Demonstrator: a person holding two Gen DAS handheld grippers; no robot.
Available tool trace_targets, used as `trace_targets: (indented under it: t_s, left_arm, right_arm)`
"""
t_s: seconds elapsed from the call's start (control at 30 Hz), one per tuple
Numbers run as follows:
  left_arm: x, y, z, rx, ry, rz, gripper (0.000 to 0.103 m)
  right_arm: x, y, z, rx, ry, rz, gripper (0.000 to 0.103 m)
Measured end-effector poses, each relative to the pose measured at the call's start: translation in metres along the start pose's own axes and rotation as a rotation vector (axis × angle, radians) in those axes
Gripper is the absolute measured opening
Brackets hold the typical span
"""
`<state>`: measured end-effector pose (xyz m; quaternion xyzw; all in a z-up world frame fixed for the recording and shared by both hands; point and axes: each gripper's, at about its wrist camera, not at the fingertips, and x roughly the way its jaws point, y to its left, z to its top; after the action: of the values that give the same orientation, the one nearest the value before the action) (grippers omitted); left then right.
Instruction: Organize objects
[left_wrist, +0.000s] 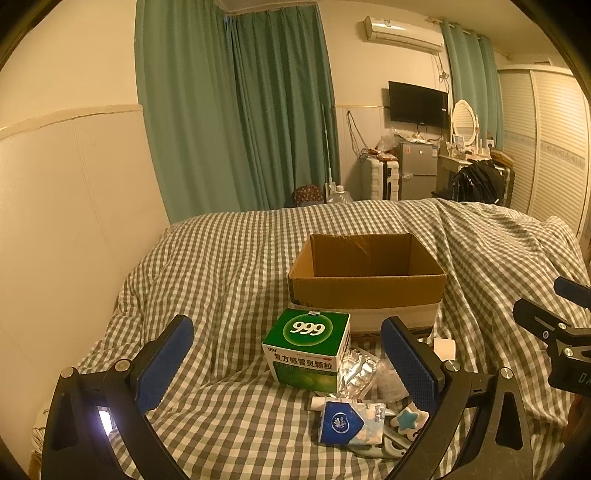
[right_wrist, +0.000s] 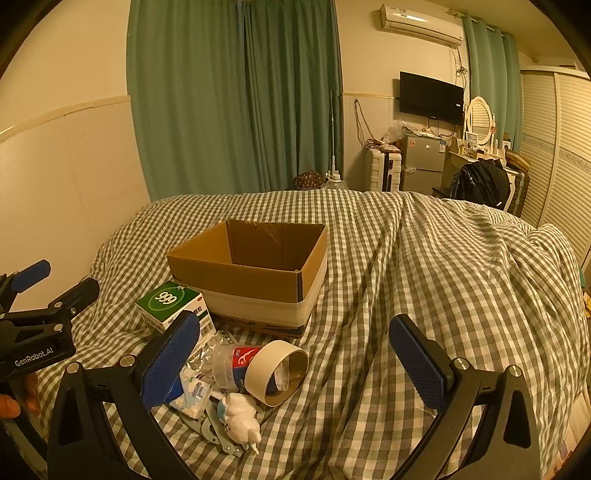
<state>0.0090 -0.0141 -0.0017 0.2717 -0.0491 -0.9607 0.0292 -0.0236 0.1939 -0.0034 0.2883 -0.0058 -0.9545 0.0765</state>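
Observation:
An open cardboard box stands on the checked bedspread, nothing visible inside. In front of it lies a pile: a green "999" medicine box, a foil sachet, a blue tissue pack, a tape roll, a clear floss container and a white figurine. My left gripper is open, its blue pads either side of the medicine box, short of it. My right gripper is open above the tape roll, holding nothing.
The checked bedspread lies in folds to the right of the box. A cream wall borders the bed on the left. Beyond the bed are green curtains, a small fridge and a wardrobe. A hand shows at the left edge.

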Motion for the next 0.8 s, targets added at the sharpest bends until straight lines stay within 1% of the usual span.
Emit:
trace_targets:
  t_s: [0.17,0.27,0.37,0.43,0.5,0.6,0.7,0.8]
  left_arm:
    - [0.007,-0.001,-0.006,0.002,0.024,-0.008,0.103]
    - [0.017,-0.004,-0.013,0.005,0.051,-0.017,0.103]
    - [0.031,-0.008,-0.022,0.014,0.086,-0.022,0.103]
    - [0.044,-0.010,-0.029,0.017,0.115,-0.025,0.103]
    - [0.059,-0.012,-0.039,0.019,0.149,-0.031,0.103]
    - [0.077,-0.013,-0.049,0.022,0.189,-0.047,0.103]
    - [0.093,-0.013,-0.055,0.026,0.212,-0.064,0.103]
    - [0.106,-0.012,-0.058,0.025,0.220,-0.075,0.103]
  right_arm:
    - [0.006,-0.003,-0.002,-0.002,0.017,0.010,0.103]
    - [0.017,-0.004,-0.007,-0.006,0.047,0.012,0.103]
    - [0.033,-0.004,-0.013,-0.017,0.091,0.002,0.103]
    - [0.047,-0.003,-0.020,-0.025,0.138,-0.003,0.103]
    - [0.062,-0.001,-0.027,-0.034,0.183,-0.001,0.103]
    - [0.081,0.003,-0.035,-0.046,0.227,0.009,0.103]
    - [0.101,0.005,-0.042,-0.055,0.276,0.017,0.103]
    - [0.116,0.004,-0.045,-0.036,0.318,0.018,0.103]
